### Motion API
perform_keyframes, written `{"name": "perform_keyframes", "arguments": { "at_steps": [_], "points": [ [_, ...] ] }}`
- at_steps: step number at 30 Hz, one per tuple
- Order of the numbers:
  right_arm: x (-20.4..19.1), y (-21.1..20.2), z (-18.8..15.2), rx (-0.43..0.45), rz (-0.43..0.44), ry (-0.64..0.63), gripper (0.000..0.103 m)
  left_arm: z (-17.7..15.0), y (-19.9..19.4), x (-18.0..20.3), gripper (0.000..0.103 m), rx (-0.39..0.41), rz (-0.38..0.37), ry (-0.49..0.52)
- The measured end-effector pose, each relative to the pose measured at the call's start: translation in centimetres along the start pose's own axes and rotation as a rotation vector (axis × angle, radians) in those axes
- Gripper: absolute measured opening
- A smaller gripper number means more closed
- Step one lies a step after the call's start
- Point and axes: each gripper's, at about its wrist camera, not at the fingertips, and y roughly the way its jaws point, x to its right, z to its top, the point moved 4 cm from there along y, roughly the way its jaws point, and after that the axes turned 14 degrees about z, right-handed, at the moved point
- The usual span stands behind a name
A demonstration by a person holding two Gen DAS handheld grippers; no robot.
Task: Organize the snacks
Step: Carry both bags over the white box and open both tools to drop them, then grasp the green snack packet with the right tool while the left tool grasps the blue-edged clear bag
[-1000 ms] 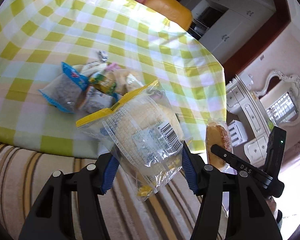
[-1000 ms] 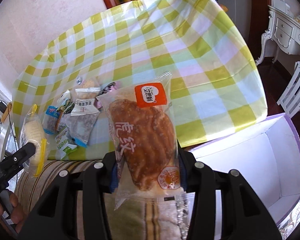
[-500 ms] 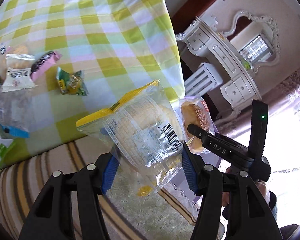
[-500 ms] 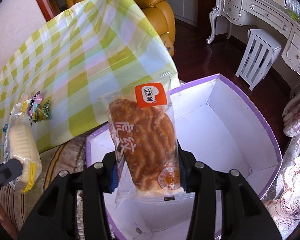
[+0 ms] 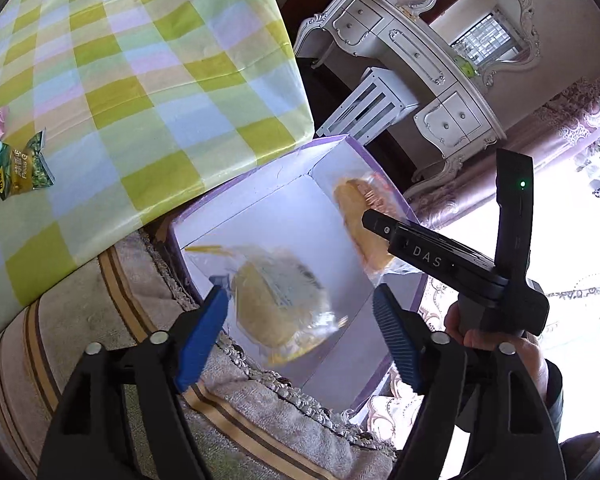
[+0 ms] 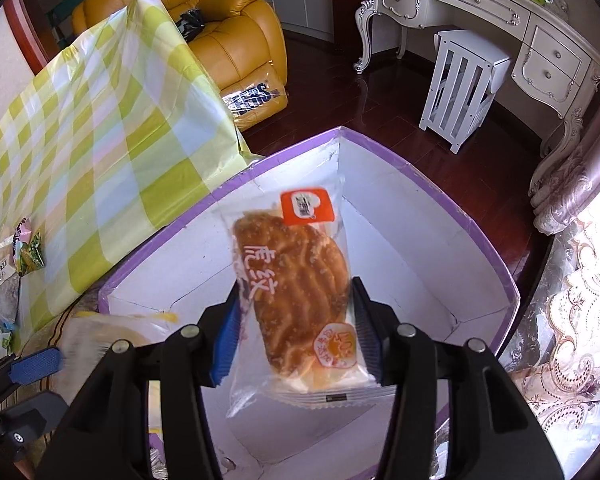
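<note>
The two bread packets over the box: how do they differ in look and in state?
The brown bread packet shows a dark, ridged crust and an orange label; the pale bread packet is light yellow with a yellow strip.
The brown one is sharp, between the opening jaws of the right gripper; the pale one is motion-blurred between the left gripper's opening jaws.
Both are clear bags over the purple-rimmed box.

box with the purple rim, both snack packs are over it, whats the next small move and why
Probably just let both jaws finish opening, then lift the grippers clear. The left gripper is opening and its clear cake bag already blurs free between the pads. The right gripper is opening too, with the striped bread pack between them above the box.
</note>
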Motion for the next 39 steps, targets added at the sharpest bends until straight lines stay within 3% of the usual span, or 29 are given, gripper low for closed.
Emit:
{"name": "perform_keyframes", "arguments": {
  "at_steps": [3,8,13,17,20,24,27,31,39],
  "points": [
    [-0.1,-0.5,0.4,0.025,-0.003,0.004,0.077,0.1,-0.4,-0.1,0.085,0.011,-0.007,-0.004],
    [-1.0,-1.1,1.0,0.060,-0.050,-0.021,0.078,0.2,-1.9,-0.5,0.090,0.073,0.055,0.003],
    [-2.9,-2.8,1.8,0.158,-0.197,-0.117,0.081,0.8,-5.0,-1.6,0.092,0.233,0.380,0.061],
    [-6.0,-4.5,2.4,0.258,-0.222,-0.187,0.092,0.4,-8.1,-3.3,0.098,0.362,0.488,0.067],
    [-8.6,-5.1,2.7,0.284,-0.178,-0.229,0.093,-0.2,-10.4,-5.1,0.099,0.431,0.485,0.038],
    [-12.9,-5.2,2.2,0.299,-0.118,-0.306,0.093,-1.0,-12.2,-8.1,0.099,0.457,0.507,-0.008],
    [-15.8,-4.9,1.5,0.280,-0.023,-0.335,0.093,-2.1,-13.4,-10.1,0.099,0.459,0.523,-0.022],
    [-19.5,-3.5,0.6,0.212,0.087,-0.367,0.093,-4.1,-15.1,-14.2,0.099,0.454,0.521,-0.132],
    [-24.3,-0.8,-2.0,0.120,0.159,-0.480,0.093,-7.8,-18.1,-22.8,0.097,0.451,0.559,-0.422]
  ]
}}
